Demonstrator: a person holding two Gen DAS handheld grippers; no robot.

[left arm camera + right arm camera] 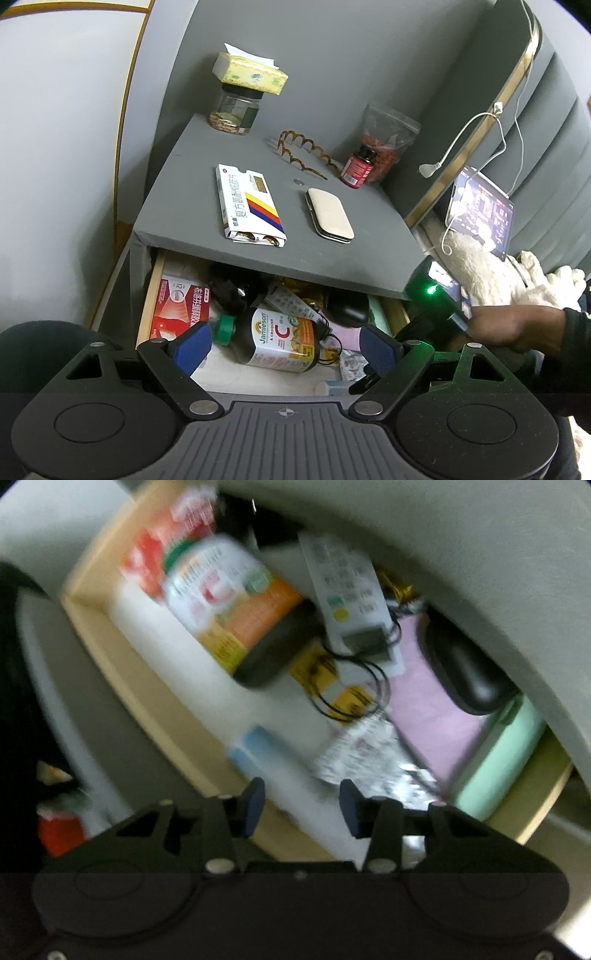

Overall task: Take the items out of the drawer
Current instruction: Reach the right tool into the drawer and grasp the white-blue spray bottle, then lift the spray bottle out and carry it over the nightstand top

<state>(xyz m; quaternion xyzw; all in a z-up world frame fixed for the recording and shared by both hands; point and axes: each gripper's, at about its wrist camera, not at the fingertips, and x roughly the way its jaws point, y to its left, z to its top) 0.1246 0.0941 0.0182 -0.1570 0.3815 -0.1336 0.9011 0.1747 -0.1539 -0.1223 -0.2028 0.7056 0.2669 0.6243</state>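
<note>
The nightstand's drawer stands pulled out and full. Inside lie a vitamin C bottle on its side, a red box, a white remote, a black case, a foil blister pack, a mint box and a blue-white tube. My left gripper hovers open in front of the drawer. My right gripper points down over the drawer's front, open, the tube's white end below its gap. A hand holds its body at the drawer's right.
On the grey nightstand top lie a medicine box, a beige case, a red bottle, a hair clip and a jar under a tissue pack. A tablet and a plush toy are to the right.
</note>
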